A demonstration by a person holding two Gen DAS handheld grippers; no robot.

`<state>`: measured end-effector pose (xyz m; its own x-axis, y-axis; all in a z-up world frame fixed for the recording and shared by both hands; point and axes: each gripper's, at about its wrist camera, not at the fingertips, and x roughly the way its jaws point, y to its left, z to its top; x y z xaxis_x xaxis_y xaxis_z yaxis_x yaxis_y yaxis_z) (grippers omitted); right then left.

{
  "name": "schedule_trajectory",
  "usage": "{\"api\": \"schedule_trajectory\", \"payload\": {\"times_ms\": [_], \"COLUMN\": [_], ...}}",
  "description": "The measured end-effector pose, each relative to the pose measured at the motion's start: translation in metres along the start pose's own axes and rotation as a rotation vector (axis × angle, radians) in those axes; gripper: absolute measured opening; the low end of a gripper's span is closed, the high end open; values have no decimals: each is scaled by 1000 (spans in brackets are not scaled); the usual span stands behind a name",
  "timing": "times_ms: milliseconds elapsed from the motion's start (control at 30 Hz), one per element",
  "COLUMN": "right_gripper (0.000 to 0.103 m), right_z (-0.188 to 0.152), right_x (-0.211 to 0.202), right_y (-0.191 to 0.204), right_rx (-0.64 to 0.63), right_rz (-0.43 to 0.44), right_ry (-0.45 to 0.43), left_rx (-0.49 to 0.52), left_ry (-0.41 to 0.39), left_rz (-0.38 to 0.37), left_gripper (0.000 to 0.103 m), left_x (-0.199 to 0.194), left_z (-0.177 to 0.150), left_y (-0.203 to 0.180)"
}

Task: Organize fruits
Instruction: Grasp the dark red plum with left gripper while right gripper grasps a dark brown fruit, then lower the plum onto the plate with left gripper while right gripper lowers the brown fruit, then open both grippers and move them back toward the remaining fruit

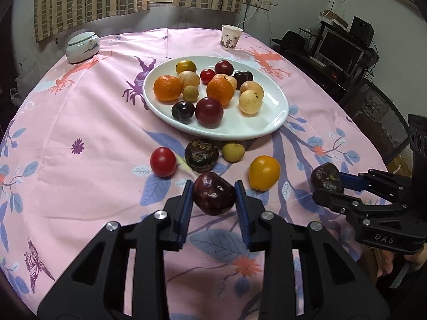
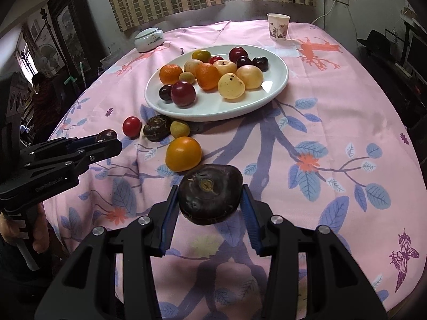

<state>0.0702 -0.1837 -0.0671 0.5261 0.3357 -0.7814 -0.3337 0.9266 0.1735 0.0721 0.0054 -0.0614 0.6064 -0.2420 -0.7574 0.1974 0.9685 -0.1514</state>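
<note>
Pink floral tablecloth (image 1: 80,122) is seen from the left wrist, where a dark chestnut-like fruit (image 1: 213,193) is clamped in the left gripper (image 1: 213,196) near the table's front edge, short of the white plate (image 1: 267,130). From the right wrist, a second dark fruit (image 2: 209,194) is gripped by the right gripper (image 2: 209,200); carrying both to the plate appears next.

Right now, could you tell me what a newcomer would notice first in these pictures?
The white plate heaped with fruit, mid-table on the pink cloth. Then both grippers, each clamped on a dark fruit: the left gripper on a glossy one, the right gripper on a rounder one. Four loose fruits lie below the plate.
</note>
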Motion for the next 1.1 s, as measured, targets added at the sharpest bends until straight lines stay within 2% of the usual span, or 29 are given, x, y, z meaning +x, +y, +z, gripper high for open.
{"api": "schedule_trajectory", "payload": {"times_ms": [233, 467, 633, 733, 867, 1033, 1067, 1100], "right_gripper": [46, 46, 46, 46, 45, 48, 53, 64], "right_z": [12, 58, 112, 140, 157, 165, 166, 166], "right_x": [-2, -1, 33, 58, 85, 103, 103, 101], "right_y": [9, -1, -15, -20, -25, -34, -35, -35], "right_rx": [-33, -69, -54, -40, -42, -22, -23, -23], "right_rz": [6, -9, 2, -25, -43, -37, -39, -43], "right_ry": [-8, -32, 10, 17, 21, 21, 13, 5], "left_rx": [-6, 30, 32, 25, 3, 13, 13, 11], "left_ry": [-26, -60, -32, -4, 50, 79, 83, 71], "left_rz": [-9, 20, 36, 75, 79, 83, 88, 89], "left_gripper": [31, 31, 32, 32, 32, 34, 49, 67], "left_x": [-11, -5, 32, 63, 96, 115, 115, 113], "left_z": [17, 74, 134, 160, 172, 177, 179, 179], "left_y": [0, 2, 5, 7, 12, 14, 14, 15]}}
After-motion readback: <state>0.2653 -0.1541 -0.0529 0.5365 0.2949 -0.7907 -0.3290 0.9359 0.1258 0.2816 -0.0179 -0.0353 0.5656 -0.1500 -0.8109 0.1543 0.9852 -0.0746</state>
